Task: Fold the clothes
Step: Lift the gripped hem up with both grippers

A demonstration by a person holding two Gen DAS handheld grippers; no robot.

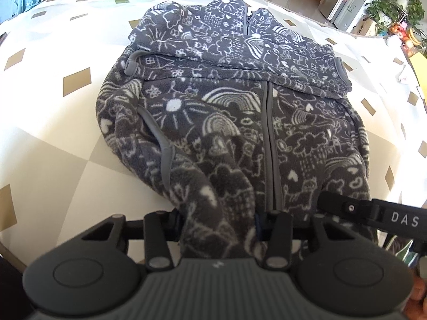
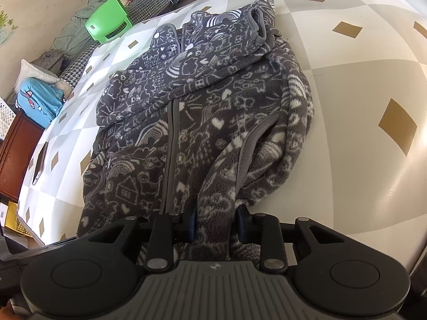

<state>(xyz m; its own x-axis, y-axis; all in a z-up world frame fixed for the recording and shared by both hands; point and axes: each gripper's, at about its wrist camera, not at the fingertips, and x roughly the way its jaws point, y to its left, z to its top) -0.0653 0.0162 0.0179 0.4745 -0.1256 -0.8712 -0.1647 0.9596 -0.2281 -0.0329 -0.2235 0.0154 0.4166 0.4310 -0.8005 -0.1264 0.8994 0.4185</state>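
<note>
A dark grey fleece jacket (image 1: 229, 112) with white doodle print lies zipped and front-up on the table, hood at the far end and sleeves folded across the chest. It also shows in the right wrist view (image 2: 202, 112). My left gripper (image 1: 217, 222) is shut on the jacket's near hem, left of the zipper. My right gripper (image 2: 216, 226) is shut on the near hem to the right of the zipper. The right gripper's finger (image 1: 355, 208) shows in the left wrist view at the hem's right side.
The table (image 1: 53, 122) has a cream cloth with gold diamonds. A green plastic stool (image 2: 108, 21), a light blue garment (image 2: 37, 98) and a wooden cabinet (image 2: 16, 154) stand beyond its left side. A fridge (image 1: 347, 2) and plants (image 1: 395, 5) are at the far right.
</note>
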